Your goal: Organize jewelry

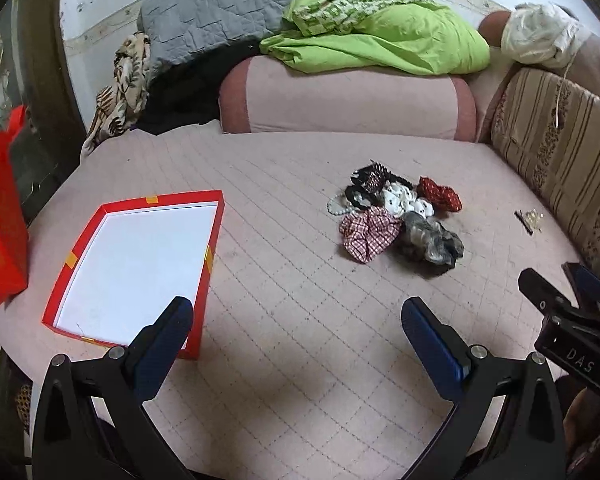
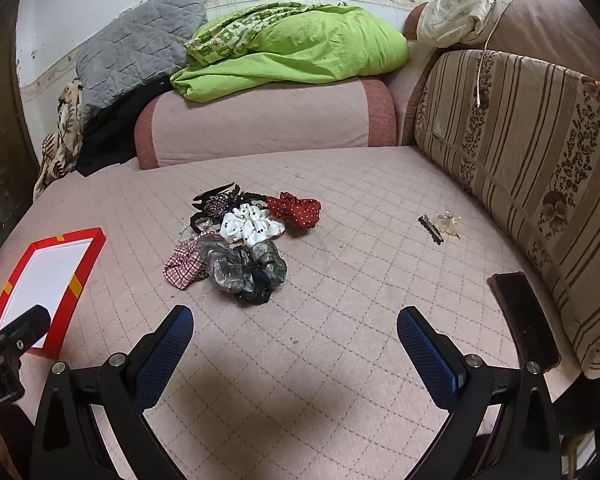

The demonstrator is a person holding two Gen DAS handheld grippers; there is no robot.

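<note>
A pile of hair accessories (image 1: 396,216) lies on the pink quilted sofa seat; it also shows in the right wrist view (image 2: 240,240). It holds a red dotted scrunchie (image 2: 296,208), a white dotted one (image 2: 252,224), a checked one (image 2: 184,264), a grey one (image 2: 244,272), black clips and a bead string. A red shallow box with a white inside (image 1: 140,264) lies to the left, empty; the right wrist view shows it too (image 2: 48,276). A black clip and a clear clip (image 2: 440,226) lie apart to the right. My left gripper (image 1: 296,324) and right gripper (image 2: 296,332) are open and empty, short of the pile.
A striped back cushion (image 2: 520,168) bounds the right side. A pink bolster (image 2: 260,124) with a green blanket (image 2: 300,48) and a grey quilt (image 2: 136,44) stands at the back. A dark phone (image 2: 524,316) lies at the right. A red bag (image 1: 0,216) stands at the left.
</note>
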